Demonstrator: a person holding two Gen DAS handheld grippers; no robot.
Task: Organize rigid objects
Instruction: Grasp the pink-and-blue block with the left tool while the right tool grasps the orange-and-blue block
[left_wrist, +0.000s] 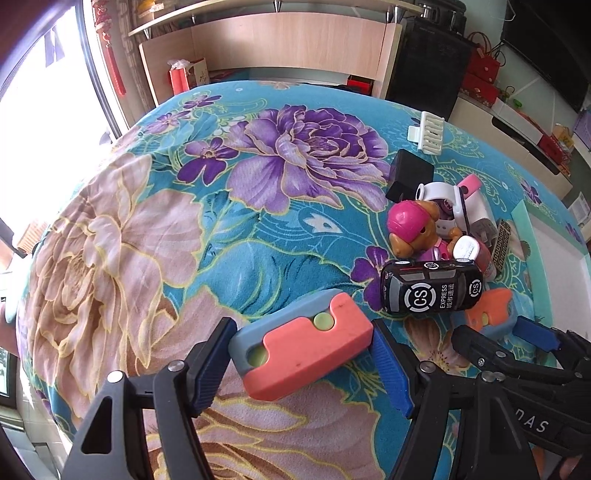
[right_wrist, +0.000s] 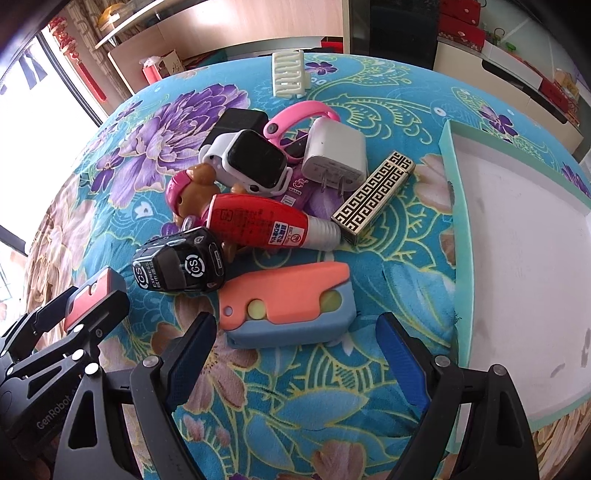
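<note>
My left gripper (left_wrist: 303, 363) is shut on an orange-and-blue block (left_wrist: 301, 350), its pads touching both ends. A second orange-and-blue block (right_wrist: 290, 304) lies on the floral cloth just ahead of my open, empty right gripper (right_wrist: 295, 350). Behind it is a pile: a black toy car (right_wrist: 181, 264), a red tube (right_wrist: 266, 223), a pink-hatted bear figure (left_wrist: 415, 227), a white smartwatch (right_wrist: 253, 160), a white charger (right_wrist: 334, 153), a gold patterned bar (right_wrist: 373, 194) and a pink band (right_wrist: 299, 112).
A teal-rimmed white tray (right_wrist: 517, 258) lies at the right of the table. A cream comb-like clip (right_wrist: 288, 74) and a black box (left_wrist: 410, 173) lie behind the pile. Cabinets and red boxes stand beyond the table edge.
</note>
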